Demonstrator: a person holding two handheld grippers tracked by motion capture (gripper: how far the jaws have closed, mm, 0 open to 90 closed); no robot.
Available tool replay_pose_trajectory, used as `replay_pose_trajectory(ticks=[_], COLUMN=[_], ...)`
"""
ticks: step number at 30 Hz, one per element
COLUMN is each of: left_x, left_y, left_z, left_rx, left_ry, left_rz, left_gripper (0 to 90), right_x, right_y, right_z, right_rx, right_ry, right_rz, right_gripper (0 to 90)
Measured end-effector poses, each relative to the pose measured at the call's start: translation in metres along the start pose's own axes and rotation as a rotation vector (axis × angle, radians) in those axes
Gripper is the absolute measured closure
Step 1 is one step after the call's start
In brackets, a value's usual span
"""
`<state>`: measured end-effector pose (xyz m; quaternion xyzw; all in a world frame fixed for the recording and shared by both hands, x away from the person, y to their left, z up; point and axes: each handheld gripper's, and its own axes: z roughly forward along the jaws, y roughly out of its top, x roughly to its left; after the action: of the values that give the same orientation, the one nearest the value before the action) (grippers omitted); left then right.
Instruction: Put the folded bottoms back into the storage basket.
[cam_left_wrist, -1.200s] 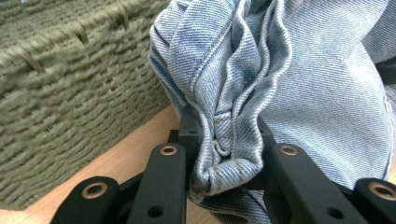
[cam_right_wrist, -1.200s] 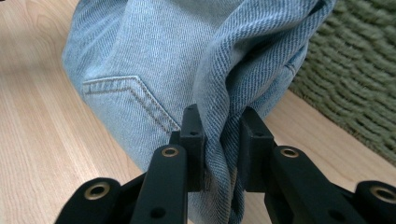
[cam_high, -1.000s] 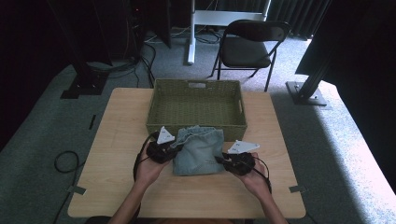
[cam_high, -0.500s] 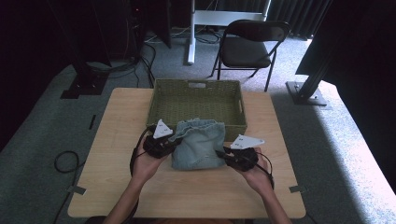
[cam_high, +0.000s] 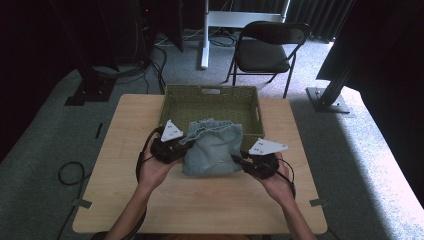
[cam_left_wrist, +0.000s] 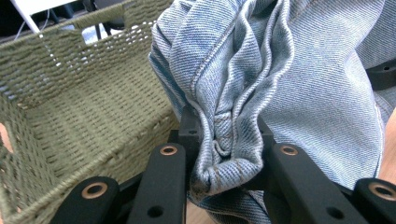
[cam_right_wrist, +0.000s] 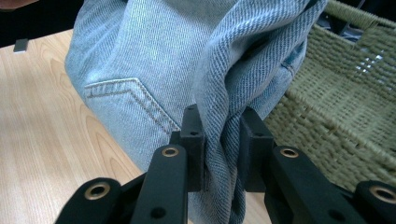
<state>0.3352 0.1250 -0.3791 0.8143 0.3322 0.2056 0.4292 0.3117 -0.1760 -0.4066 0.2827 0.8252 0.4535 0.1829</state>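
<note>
On a pale wooden counter (cam_high: 125, 150), beside a green woven basket (cam_high: 212, 102), folded blue denim (cam_high: 214, 147) hangs bunched between two tools, apparently bound for the basket. Left tool (cam_left_wrist: 224, 140) clamps a thick seamed fold; right tool (cam_right_wrist: 219, 135) pinches gathered twill near a stitched pocket.

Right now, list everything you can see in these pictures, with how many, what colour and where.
folded jeans: one, light blue denim, held between both grippers at the basket's near edge
basket: one, olive green woven, far middle of the table
table: one, light wood, centre of the high view
folding chair: one, black, on the grey carpet beyond the table
left gripper: one, black, shut on the jeans' left side
right gripper: one, black, shut on the jeans' right side
</note>
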Motion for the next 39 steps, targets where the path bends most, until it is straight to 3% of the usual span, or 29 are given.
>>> replay_pose_trajectory(ticks=[8,22,39], left_x=[0.002,0.019,0.04], left_y=[0.012,0.037,0.067], left_z=[-0.006,-0.005,-0.005], left_rx=[-0.023,-0.045,-0.076], left_ry=[0.003,0.009,0.045], left_rz=[0.002,-0.004,-0.003], left_gripper=[75.9,75.8,75.8], right_x=[-0.003,-0.017,-0.032], right_y=[0.016,0.039,0.069], right_z=[-0.011,-0.01,-0.006], right_rx=[-0.022,-0.062,-0.1], right_ry=[-0.017,-0.051,-0.078], right_rz=[-0.017,-0.019,-0.025], right_gripper=[75.7,75.9,75.9])
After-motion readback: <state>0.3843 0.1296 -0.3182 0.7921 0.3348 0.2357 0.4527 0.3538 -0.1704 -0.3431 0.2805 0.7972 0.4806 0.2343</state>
